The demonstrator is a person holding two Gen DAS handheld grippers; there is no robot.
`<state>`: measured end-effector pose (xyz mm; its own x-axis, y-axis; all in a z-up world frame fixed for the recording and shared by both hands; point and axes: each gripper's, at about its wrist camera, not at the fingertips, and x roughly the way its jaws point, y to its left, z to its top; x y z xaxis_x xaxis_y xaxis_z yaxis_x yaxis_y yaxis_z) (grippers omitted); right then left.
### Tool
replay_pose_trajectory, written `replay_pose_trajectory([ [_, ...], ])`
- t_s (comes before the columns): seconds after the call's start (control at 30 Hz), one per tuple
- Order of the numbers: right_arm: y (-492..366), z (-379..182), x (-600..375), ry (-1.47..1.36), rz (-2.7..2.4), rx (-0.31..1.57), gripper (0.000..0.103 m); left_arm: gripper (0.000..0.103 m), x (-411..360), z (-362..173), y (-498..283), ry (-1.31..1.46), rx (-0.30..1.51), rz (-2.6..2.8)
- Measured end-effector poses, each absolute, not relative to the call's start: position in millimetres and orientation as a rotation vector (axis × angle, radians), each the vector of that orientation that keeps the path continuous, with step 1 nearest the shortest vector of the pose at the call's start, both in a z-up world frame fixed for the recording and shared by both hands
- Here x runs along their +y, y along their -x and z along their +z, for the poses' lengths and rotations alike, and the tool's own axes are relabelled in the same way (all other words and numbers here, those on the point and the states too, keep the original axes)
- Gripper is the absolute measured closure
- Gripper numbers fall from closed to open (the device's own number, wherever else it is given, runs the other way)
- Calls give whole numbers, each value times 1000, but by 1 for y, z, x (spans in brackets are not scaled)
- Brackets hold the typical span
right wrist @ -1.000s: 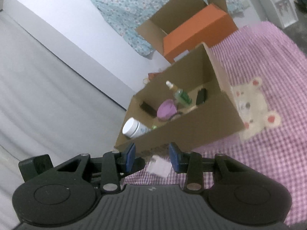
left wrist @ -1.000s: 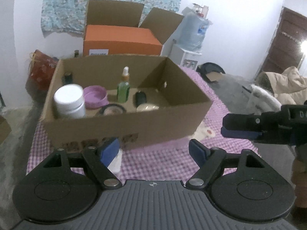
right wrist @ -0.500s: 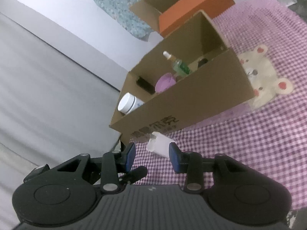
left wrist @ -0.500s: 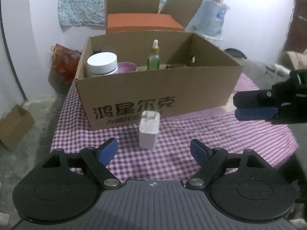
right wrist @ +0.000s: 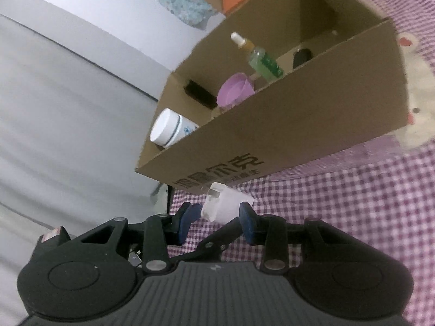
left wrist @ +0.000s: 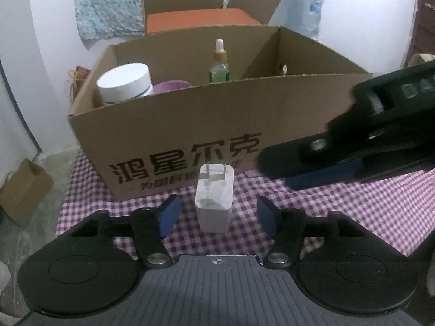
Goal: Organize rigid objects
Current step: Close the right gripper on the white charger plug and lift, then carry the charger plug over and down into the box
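A white plug adapter (left wrist: 214,199) stands on the purple checked cloth (left wrist: 353,203) in front of the cardboard box (left wrist: 217,125), prongs up. My left gripper (left wrist: 216,212) is open, its blue pads either side of the adapter, not touching it. My right gripper (right wrist: 217,217) is open; the adapter (right wrist: 227,205) lies just beyond and between its fingertips. The right gripper also shows at the right in the left wrist view (left wrist: 339,163). The box holds a white jar (left wrist: 125,84), a purple lid (left wrist: 170,85) and a green dropper bottle (left wrist: 218,65).
An orange box (left wrist: 198,21) in an open carton stands behind the cardboard box. A small cardboard box (left wrist: 24,190) sits on the floor at the left. A water jug (left wrist: 304,8) stands at the back right. A bear print (right wrist: 418,108) marks the cloth.
Both grippers have moved in closer to the adapter. The left gripper has dropped from above the box to cloth level. The right gripper has swung in from the right.
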<state>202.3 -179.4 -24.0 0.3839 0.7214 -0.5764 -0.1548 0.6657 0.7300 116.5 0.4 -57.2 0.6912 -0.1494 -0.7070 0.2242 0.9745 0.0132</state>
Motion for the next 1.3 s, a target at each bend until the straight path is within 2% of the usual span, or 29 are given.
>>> replay_pose_trajectory([
  [0.13,-214,-35,-169,-634,615,1074,62,50,-1,-62,-122,-104,792,-211],
  [0.3,-223,-43,-159,-633,620,1104,62,71,-1,-68,-127,-87,815,-198],
  [0.37,-225,-44,-157,-637,620,1113,62,75,-1,-70,-127,-88,819,-186],
  [0.97,-231,-57,-149,-641,577,1144,61,77,-2,-72,-126,-80,814,-170],
  [1.3,-221,-45,-148,-624,581,1120,62,77,3,-61,-118,-60,789,-181],
])
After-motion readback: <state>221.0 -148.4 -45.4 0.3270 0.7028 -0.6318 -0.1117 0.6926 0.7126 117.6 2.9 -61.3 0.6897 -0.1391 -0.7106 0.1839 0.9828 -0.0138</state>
